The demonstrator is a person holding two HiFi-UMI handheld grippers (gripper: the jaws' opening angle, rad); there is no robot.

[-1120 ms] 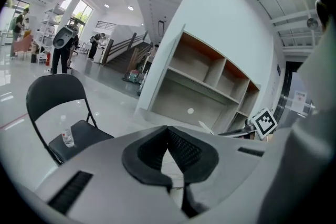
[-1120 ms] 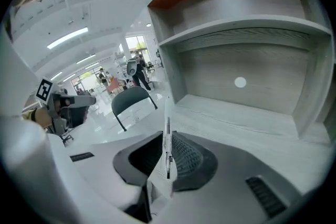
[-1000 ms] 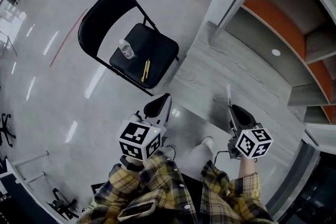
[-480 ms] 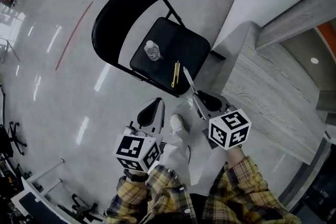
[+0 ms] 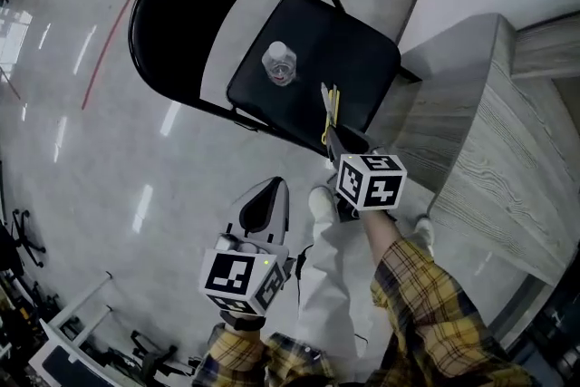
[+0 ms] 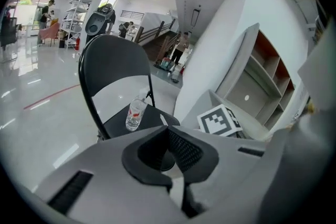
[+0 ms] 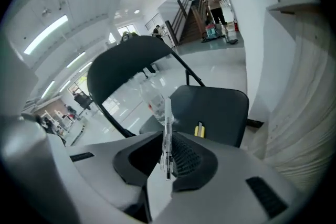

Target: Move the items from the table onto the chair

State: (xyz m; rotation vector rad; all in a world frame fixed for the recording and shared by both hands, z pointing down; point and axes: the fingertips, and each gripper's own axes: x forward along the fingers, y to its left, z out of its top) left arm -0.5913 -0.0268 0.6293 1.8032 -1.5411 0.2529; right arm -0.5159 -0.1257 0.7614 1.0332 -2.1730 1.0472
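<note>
Glossy grey floor (image 5: pixel 82 159) fills the left, and over it the left hand-held gripper (image 5: pixel 267 198) is closed and empty. On the black folding chair (image 5: pixel 362 41), a clear water bottle (image 5: pixel 280 64) stands near the seat's backrest edge. A yellow tool (image 5: pixel 332 109), perhaps a cutter, lies by the near edge. There the right hand-held gripper (image 5: pixel 340 140) pinches a pen (image 7: pixel 167 136). A grey wood desk (image 5: pixel 507 149) stands rightmost.

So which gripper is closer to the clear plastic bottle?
Right. The right gripper is at the black chair seat's edge, near the clear plastic bottle; the left gripper hangs behind, over the floor.

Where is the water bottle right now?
In the head view, the water bottle stands on the black folding chair seat, left of the yellow item.
</note>
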